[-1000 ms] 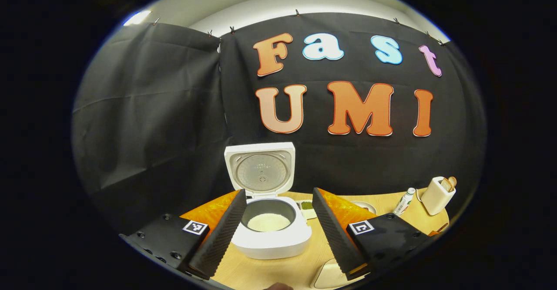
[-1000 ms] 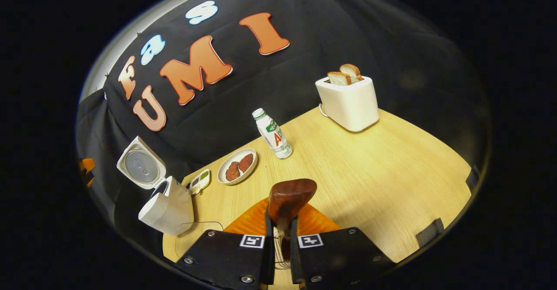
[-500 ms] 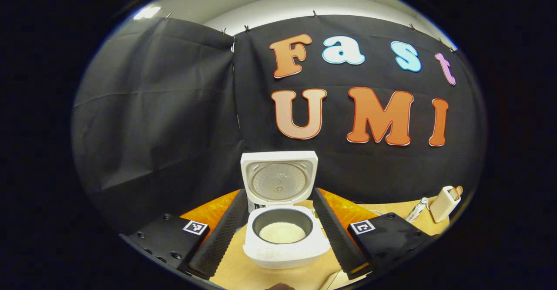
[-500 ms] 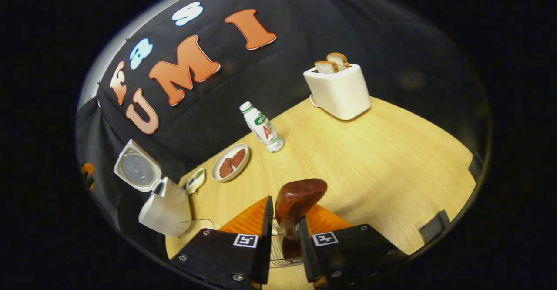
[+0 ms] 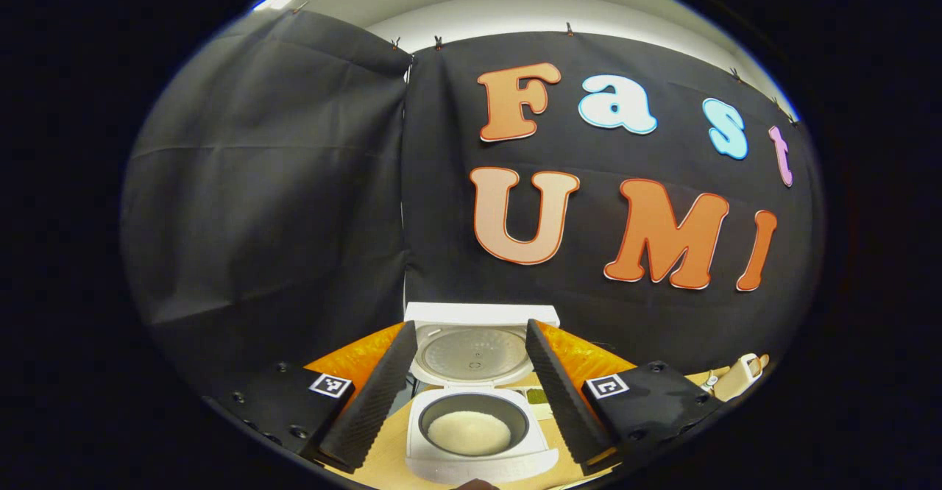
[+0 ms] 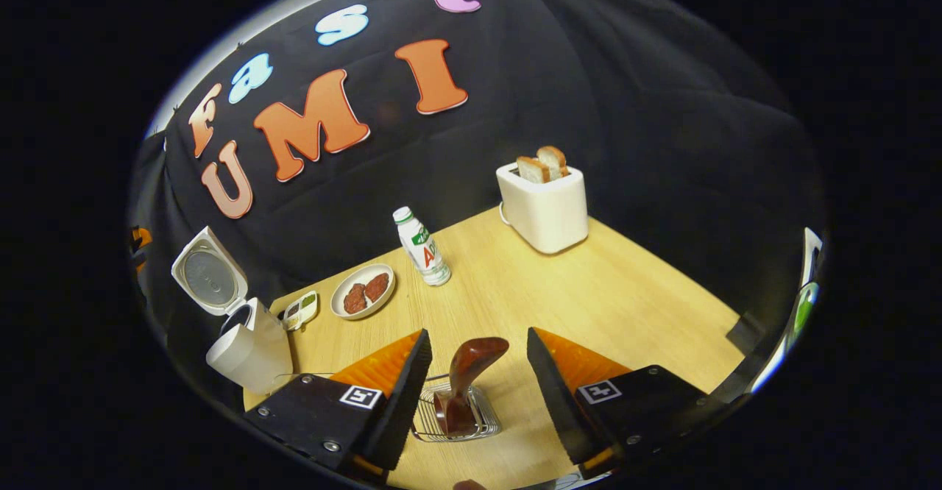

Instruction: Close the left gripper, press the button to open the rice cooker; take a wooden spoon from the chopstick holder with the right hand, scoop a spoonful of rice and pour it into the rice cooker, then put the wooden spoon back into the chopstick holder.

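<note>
- Wooden spoon is seen standing in the wire chopstick holder, bowl end upward and leaning a little to one side, on the table.
- Being turned wood, the spoon is judged stiff, light and hardly fragile; its glossy finish may prove somewhat slippery, so a hold on the narrower neck below the bowl, squarely across the handle, would be the safest.
- The holder is made of thin wire and is judged light enough to be dragged or tipped if the spoon is pulled aslant.
- The right gripper is spread wide, its fingers standing either side of the spoon and apart from it; nothing is held.
- The rice cooker is seen with its lid raised and white rice lying in the inner pot; in the right gripper view it stands at the table's far left edge, well apart from the holder.
- The left gripper is likewise open and empty, the cooker being framed between its fingers but not touched.
- With spoon back in the holder and rice in the pot, the task is judged to be practically complete.
</note>
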Demonstrator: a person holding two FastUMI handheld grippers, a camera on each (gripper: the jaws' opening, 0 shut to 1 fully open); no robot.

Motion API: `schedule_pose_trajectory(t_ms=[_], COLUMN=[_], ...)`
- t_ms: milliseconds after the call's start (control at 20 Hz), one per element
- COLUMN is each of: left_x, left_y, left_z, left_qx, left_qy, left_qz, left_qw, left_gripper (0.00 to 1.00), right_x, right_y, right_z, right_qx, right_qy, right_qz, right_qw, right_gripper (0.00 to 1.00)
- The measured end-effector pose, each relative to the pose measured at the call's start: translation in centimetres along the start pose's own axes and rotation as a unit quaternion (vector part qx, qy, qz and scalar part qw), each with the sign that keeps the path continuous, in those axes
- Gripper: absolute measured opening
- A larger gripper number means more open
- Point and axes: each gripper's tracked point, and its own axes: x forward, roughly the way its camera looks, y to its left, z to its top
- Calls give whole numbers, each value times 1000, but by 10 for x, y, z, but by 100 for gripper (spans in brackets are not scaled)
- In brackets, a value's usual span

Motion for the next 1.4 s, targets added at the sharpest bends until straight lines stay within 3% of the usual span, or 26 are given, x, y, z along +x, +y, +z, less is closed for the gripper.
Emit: schedule_pose_trajectory(t_ms=[300,650,800,1100,1400], left_x=[90,181,206,217,172], left_y=[3,-1,1,-26,-28], left_z=[3,-15,-29,-66,-93], left_qx=[-11,38,61,20,5], left_qy=[37,59,75,132,216], left_qz=[-14,-32,-22,-56,-60], left_qw=[999,997,995,989,975], left_gripper=[99,100,99,100,100], right_x=[-58,-115,-123,-122,-107], right_y=[-12,-33,-29,-11,-7], right_z=[62,116,132,142,141], right_qx=[-5,-28,-38,-60,-71], right_qy=[-74,-137,-150,-155,-142], right_qz=[-39,-88,-86,-62,-32], right_qw=[996,986,984,984,987], right_gripper=[89,92,92,92,92])
